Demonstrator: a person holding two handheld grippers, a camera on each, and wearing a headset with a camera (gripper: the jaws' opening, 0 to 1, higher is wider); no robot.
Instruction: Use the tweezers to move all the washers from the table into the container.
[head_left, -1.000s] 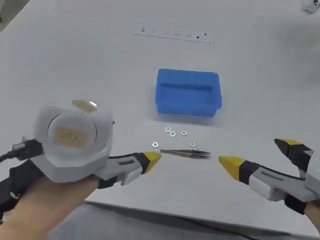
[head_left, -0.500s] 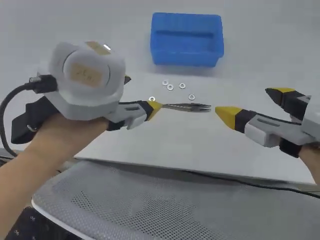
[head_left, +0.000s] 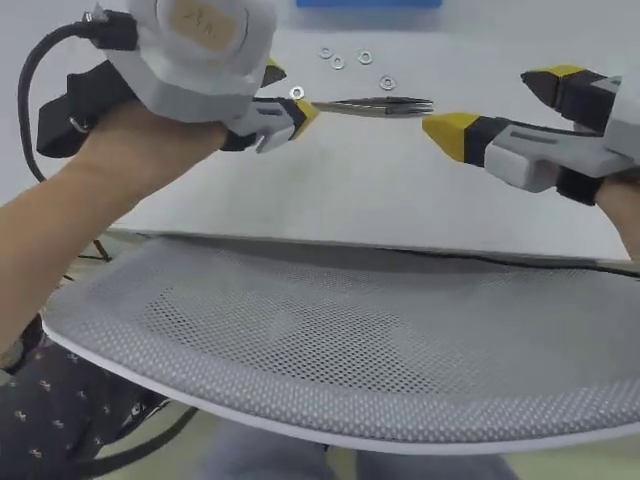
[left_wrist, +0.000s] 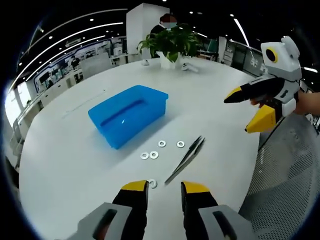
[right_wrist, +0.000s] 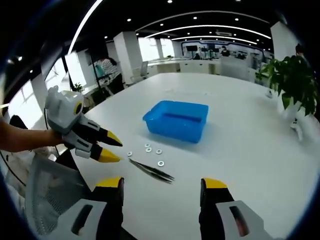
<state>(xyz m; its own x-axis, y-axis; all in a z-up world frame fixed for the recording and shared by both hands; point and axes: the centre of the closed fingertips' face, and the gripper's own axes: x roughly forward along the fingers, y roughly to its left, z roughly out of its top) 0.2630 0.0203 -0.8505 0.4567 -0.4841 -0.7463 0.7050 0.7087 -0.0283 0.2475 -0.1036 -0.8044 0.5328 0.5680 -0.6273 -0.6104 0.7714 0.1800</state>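
On the white surface (left_wrist: 65, 165), the blue container (left_wrist: 129, 114) stands farthest back. The left gripper (left_wrist: 165, 187) hovers with jaws slightly apart and empty. The right gripper (right_wrist: 162, 182) has its jaws spread wide, also empty. The tweezers (left_wrist: 186, 158) lie flat between them, just beside five loose washers (left_wrist: 154, 155), all outside the container.

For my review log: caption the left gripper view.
Open left tool faces tweezers, five washers and blue bin; open right tool at right.
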